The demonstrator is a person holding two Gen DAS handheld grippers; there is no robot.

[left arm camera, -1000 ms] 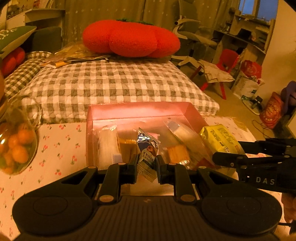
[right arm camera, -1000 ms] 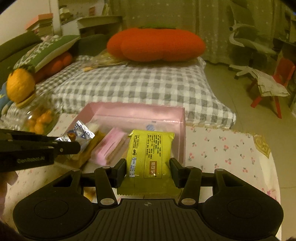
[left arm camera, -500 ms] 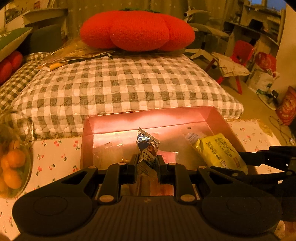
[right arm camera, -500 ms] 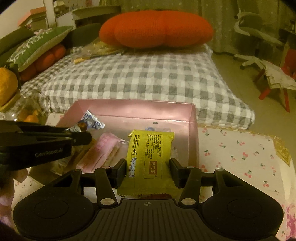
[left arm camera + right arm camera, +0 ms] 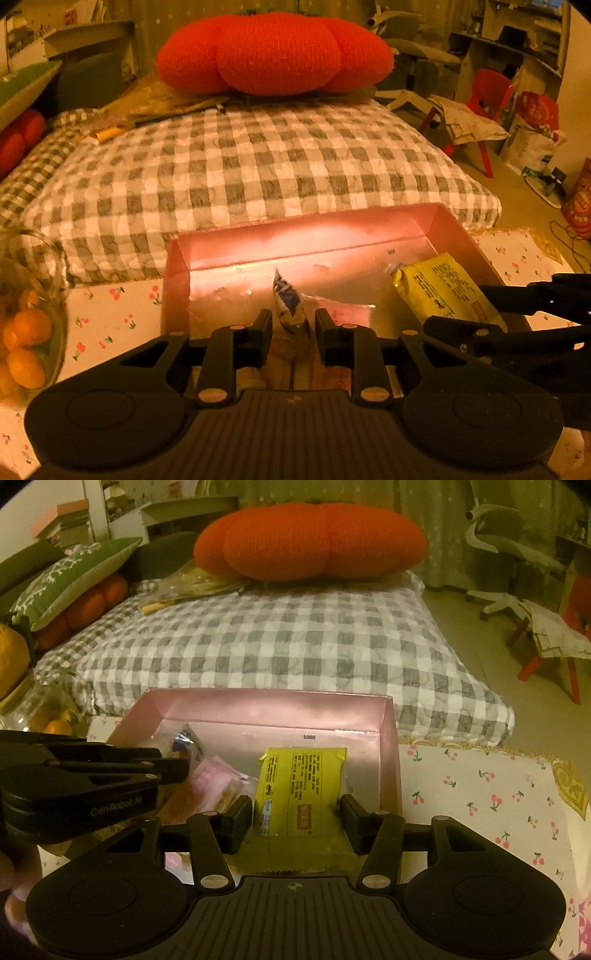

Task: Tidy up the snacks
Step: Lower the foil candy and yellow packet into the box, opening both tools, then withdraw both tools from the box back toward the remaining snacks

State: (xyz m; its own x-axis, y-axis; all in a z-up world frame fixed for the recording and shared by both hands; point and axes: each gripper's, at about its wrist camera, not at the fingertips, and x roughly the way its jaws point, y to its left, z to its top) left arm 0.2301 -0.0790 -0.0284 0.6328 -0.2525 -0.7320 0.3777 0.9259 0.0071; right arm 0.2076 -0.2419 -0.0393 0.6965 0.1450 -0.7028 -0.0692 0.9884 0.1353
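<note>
Two wrapped snacks sit between the claws over the pink box, which rests on the cherry-print cloth at its edge nearest the checked mattress.

Between the fingers of the left gripper stands a small silver-and-blue sachet, over the middle of the box. The jaws have just been opening; gaps show on both sides of the sachet, so the pads no longer press it.

At the box's right wall, the right gripper straddles a yellow packet. Its jaws have also just been opening, and they stand a little clear of the packet's edges, so it looks released.

Both snacks look light, soft and crinkly, with slick film that probably slides under a loose pinch. I judge the contents crushable, so a gentle squeeze suits them. The yellow packet is best taken across its width near one end; the sachet by its flat sides or crimped top seal. Pink wrapped bars lie between the two.
</note>
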